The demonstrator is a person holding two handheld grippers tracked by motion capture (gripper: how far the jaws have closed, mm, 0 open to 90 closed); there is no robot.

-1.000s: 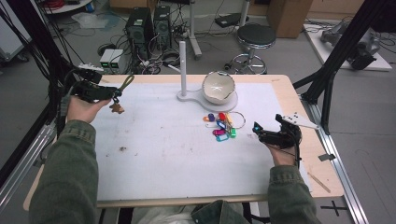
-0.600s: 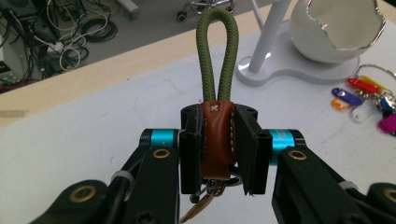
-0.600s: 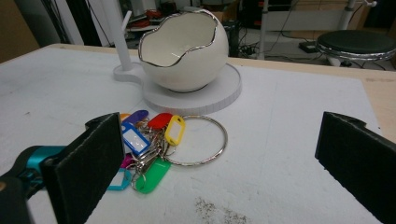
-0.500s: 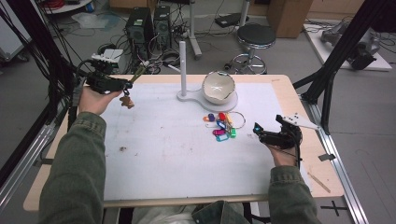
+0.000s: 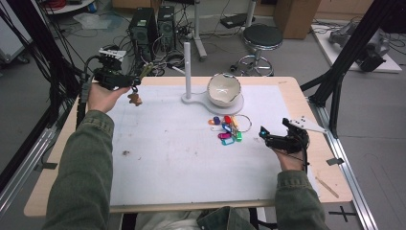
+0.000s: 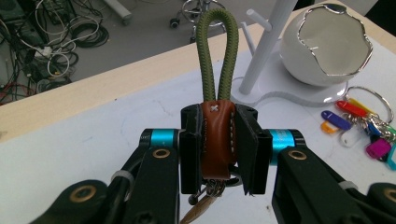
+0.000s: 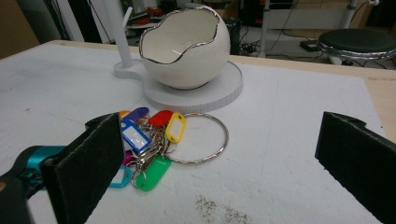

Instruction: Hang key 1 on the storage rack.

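High view: the left gripper [image 5: 125,80] is held above the far left corner of the surface [image 5: 167,158], and a key fob [image 5: 134,98] is seen hanging below it. In the left gripper view, the brown leather part of the key fob [image 6: 217,140] is clamped between the two black fingers [image 6: 190,161], which are closed tightly on it. Its olive green cord loop [image 6: 216,51] stands up above the fingers, and some small metal pieces hang under them. Beyond it a white post [image 6: 268,44] and an egg-shaped white bowl [image 6: 329,44] are seen on a white stand.

The right gripper [image 5: 268,139] is rested low at the right side of the surface, near a bunch of coloured key tags [image 5: 227,129] on a metal ring [image 5: 243,122]. In the right gripper view its fingers [image 7: 91,163] are spread wide with nothing between them, and the key tags [image 7: 147,140] lie just in front of the bowl [image 7: 184,46].
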